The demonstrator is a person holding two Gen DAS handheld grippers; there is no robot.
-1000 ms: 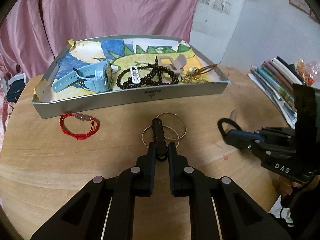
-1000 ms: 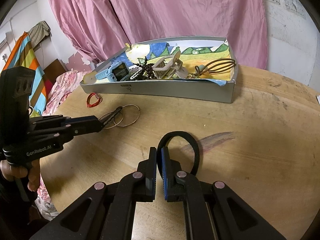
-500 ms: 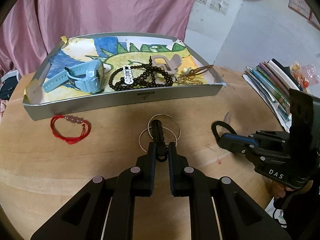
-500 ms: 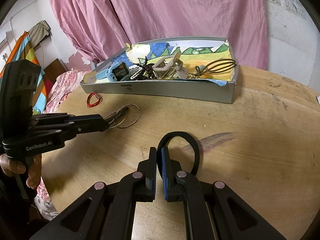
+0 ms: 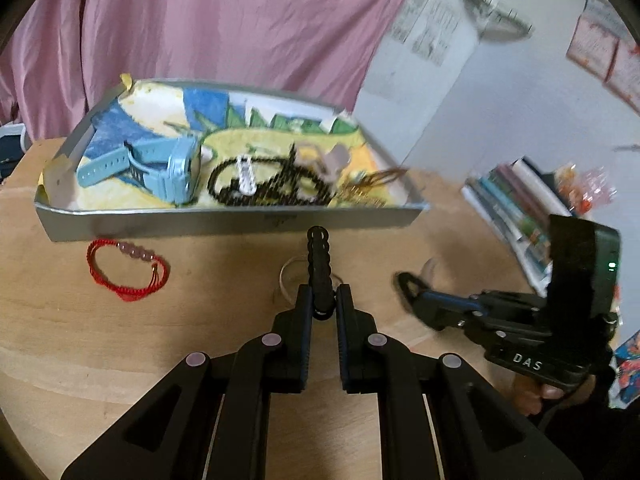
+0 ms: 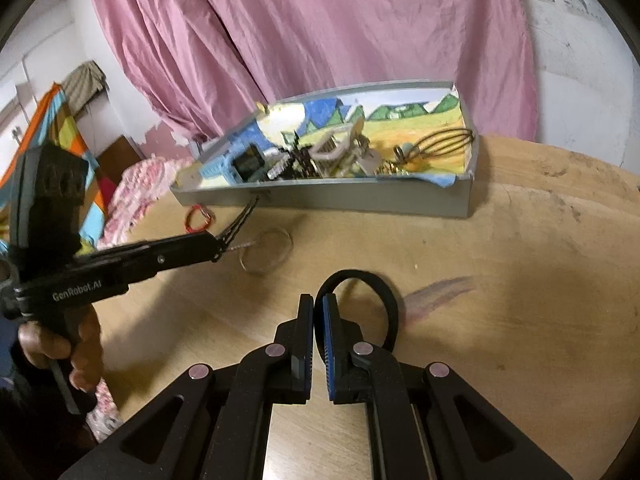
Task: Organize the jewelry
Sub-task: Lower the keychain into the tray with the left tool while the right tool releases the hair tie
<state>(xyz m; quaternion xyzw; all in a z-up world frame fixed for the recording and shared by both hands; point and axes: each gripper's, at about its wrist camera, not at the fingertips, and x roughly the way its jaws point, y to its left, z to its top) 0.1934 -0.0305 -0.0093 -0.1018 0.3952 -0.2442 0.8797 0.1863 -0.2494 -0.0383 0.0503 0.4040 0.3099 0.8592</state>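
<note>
The tray (image 5: 240,222) at the far edge of the table (image 6: 520,300) already holds a blue watch (image 5: 160,168), a dark bead necklace (image 5: 272,188), a beige hair claw (image 6: 332,148) and a brown coiled hair tie (image 6: 444,140), so much of the sorting looks done.

The left hand-held gripper (image 5: 320,300) is clamped on a black hair clip (image 5: 319,264), lifted off the table and pointing at the tray's near wall. The right hand-held gripper (image 6: 318,312) is closed on a black hair band (image 6: 372,292), just above the middle of the table.

Left out on the table are the thin metal bangles (image 6: 266,254), under the lifted clip, and a red cord bracelet (image 5: 124,270), near the tray's left corner. My judgement: two held pieces go in next, then those two.
</note>
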